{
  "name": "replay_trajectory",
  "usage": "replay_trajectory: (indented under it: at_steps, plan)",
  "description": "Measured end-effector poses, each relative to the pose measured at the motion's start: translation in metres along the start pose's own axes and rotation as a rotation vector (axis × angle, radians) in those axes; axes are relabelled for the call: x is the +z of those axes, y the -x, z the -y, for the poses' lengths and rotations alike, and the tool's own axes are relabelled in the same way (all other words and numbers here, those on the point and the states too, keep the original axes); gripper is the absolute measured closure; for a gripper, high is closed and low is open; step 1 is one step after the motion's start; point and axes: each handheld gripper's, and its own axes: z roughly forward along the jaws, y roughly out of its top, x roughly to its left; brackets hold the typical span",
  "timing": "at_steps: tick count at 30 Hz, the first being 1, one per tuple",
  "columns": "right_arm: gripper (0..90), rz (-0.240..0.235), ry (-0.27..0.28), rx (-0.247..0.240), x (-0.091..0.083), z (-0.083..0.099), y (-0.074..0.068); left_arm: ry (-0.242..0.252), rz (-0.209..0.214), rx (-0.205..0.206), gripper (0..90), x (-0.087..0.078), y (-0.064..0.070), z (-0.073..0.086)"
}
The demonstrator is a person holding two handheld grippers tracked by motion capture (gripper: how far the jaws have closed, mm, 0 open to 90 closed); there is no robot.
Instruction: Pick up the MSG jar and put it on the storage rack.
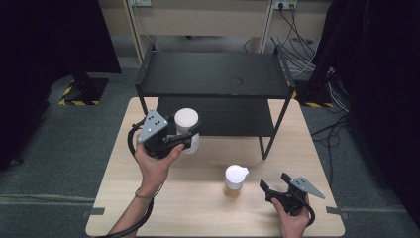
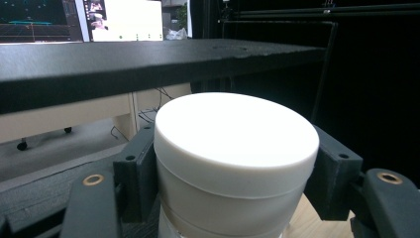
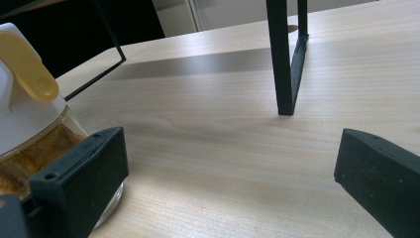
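The left gripper [image 1: 184,136] is clamped on a white round plastic jar with a flat lid [image 1: 187,130], one black jaw pressing each side of it just under the lid, as the left gripper view shows [image 2: 236,163]. The jar sits at about ten o'clock on the light wooden table [image 1: 198,208], just in front of the black metal two-tier shelf [image 1: 213,74]. The right gripper [image 1: 274,184], at five o'clock, has its jaws wide apart and empty. Just beside it, at nine o'clock from it, stands a small glass jar of brown powder with a white spouted cap [image 1: 235,180].
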Motion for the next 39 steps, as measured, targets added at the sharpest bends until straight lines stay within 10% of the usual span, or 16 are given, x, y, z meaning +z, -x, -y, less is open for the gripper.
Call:
replay_trajectory:
  at_steps: [39]
  plan:
    - [0.5,-0.002,-0.01,0.004,0.001,-0.002,0.001,0.03,-0.045,-0.029,32.9,-0.005,-0.011,-0.056]
